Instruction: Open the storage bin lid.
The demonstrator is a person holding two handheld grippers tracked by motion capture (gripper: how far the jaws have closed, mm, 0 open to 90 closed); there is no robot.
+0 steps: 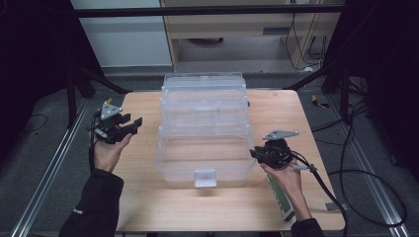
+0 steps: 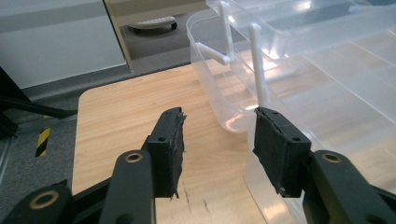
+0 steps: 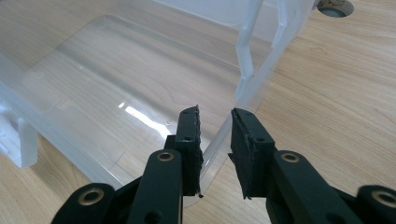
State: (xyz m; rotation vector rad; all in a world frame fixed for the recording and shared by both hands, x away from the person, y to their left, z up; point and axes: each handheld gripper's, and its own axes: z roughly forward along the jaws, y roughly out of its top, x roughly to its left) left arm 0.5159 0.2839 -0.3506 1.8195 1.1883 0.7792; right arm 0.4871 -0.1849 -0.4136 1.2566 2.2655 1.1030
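Gripper number one, my left gripper, sits in my left hand off to the left of the big see-through plastic box with fold-out trays, well apart from it. From the high view its jaws are spread and hold nothing. My right gripper is at the right end of the box's lowest tub, right at the wall. The box stands in the middle of the light wooden table. A long white and green bar lies under my right arm.

Looking along my left gripper, the two black pads stand wide with only bare table between them. The clear box is just ahead and to the right, with thin white arms that link its trays.

Looking along my right gripper, the jaws sit on both sides of the thin clear wall of the tub. I think they pinch it, but I cannot see the pads press.

What could go wrong: if I pull with one side alone, the light box could slide or tip. A hard squeeze could bend the thin wall.

I count two grippers, one box, one table, one bar.
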